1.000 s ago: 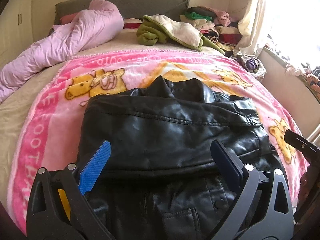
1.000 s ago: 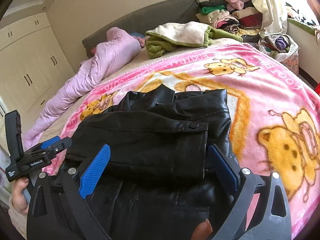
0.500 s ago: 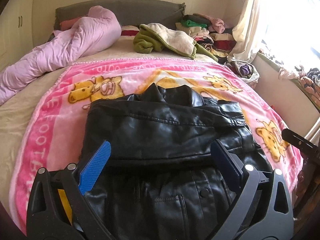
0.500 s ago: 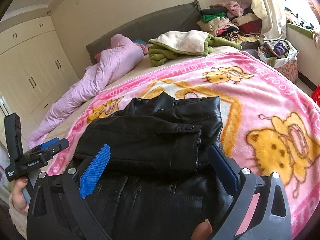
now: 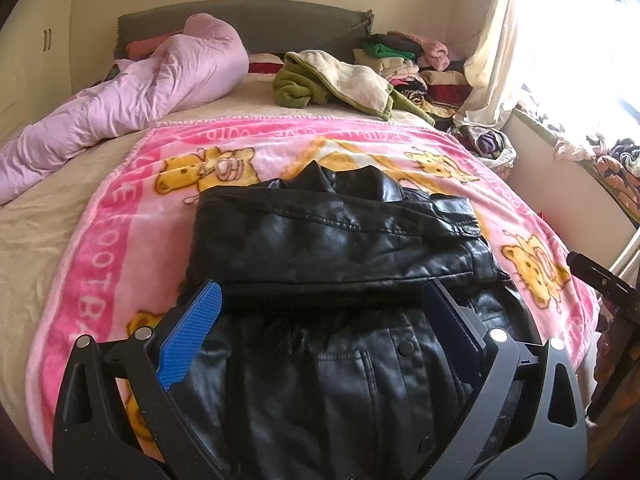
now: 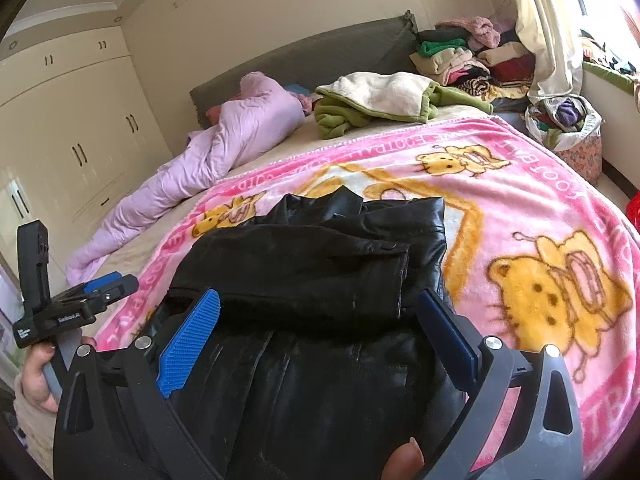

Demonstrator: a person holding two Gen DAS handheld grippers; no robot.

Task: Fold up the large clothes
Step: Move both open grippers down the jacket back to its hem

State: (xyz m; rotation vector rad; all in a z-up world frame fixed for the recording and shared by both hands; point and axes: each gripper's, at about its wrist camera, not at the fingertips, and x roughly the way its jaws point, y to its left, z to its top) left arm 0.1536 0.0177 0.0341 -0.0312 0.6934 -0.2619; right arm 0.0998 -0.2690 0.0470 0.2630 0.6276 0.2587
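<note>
Black leather, thick and shiny: the jacket (image 5: 344, 280) lies in the middle of the pink blanket (image 5: 120, 248) on the bed, its collar towards the headboard. The sleeves are already folded across the chest, and the lower part with the pocket and snaps is flat at the near edge.

The left gripper (image 5: 320, 320) hovers over the hem with its fingers spread wide and nothing between them. The right gripper (image 6: 320, 324) is also released and empty, above the right half of the hem.

I judge that the next step is to bring the bottom part up over the folded sleeves. To do it well, each gripper should take one corner of the hem, well apart from the other, and bite through all layers, because leather is heavy and slides easily. Both sides should then rise together, so that the fold line stays straight and the sleeves underneath are not pulled out of place.
</note>
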